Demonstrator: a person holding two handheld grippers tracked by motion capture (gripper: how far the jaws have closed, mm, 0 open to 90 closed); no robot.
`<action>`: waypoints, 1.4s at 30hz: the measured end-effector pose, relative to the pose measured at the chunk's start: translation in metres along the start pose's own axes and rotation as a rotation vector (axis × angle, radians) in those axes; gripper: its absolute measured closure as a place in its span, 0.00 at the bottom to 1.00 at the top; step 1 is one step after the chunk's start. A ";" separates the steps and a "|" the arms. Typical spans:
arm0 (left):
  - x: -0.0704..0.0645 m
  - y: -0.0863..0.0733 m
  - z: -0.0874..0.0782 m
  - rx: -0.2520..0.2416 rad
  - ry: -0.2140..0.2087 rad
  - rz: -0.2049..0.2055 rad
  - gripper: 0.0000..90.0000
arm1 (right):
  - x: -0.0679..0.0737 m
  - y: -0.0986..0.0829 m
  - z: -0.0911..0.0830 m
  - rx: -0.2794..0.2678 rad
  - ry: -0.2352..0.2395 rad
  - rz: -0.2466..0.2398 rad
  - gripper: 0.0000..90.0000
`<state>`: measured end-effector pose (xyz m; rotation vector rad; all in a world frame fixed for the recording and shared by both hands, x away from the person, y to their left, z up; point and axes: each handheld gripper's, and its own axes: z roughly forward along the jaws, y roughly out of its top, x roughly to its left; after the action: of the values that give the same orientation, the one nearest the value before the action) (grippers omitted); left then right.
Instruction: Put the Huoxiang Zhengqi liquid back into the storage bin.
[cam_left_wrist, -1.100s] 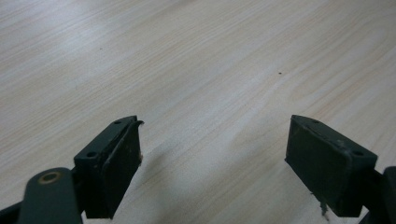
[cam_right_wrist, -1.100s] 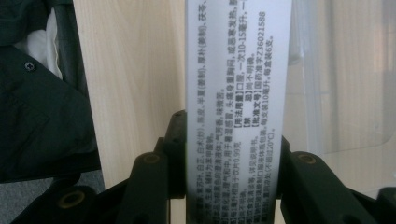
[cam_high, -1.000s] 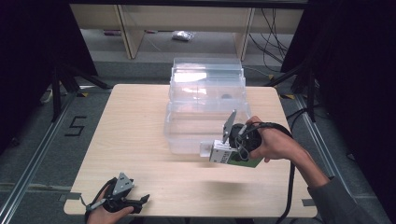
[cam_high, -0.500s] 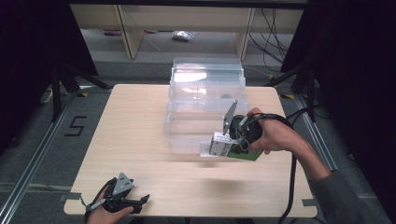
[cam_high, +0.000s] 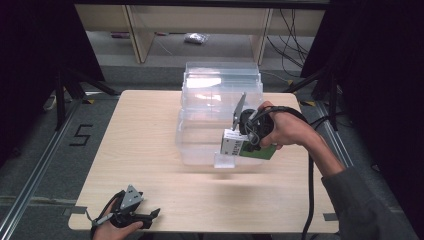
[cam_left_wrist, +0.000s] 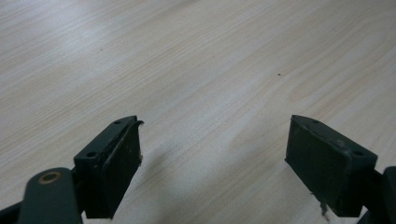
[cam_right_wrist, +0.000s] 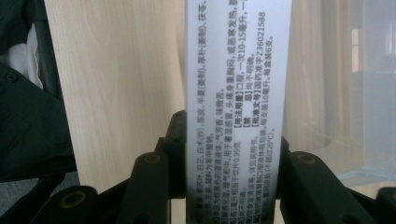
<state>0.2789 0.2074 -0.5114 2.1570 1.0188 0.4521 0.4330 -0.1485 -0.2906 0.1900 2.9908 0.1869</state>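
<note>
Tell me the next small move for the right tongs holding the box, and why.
Probably carry the medicine box forward and over the clear bin. The right tongs are shut on it, held in the air at the bin's near front, while the left tongs rest open on the table.

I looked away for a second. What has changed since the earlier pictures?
The right gripper, still shut on the medicine box, carried it slightly left and farther out, toward the clear plastic drawer unit. The left gripper stayed open, resting at the table's near edge.
</note>
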 end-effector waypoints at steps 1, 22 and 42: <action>0.000 0.000 0.000 -0.001 0.005 0.000 0.19 | -0.002 0.001 0.001 -0.004 0.000 -0.018 0.72; 0.000 -0.001 0.001 -0.005 0.001 -0.011 0.19 | -0.052 -0.001 0.023 0.020 -0.003 0.017 0.72; 0.000 -0.001 0.001 0.001 0.000 -0.010 0.19 | -0.076 -0.004 0.061 0.030 0.017 -0.034 0.72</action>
<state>0.2788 0.2073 -0.5125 2.1515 1.0293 0.4467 0.5159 -0.1555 -0.3417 0.1415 3.0125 0.1412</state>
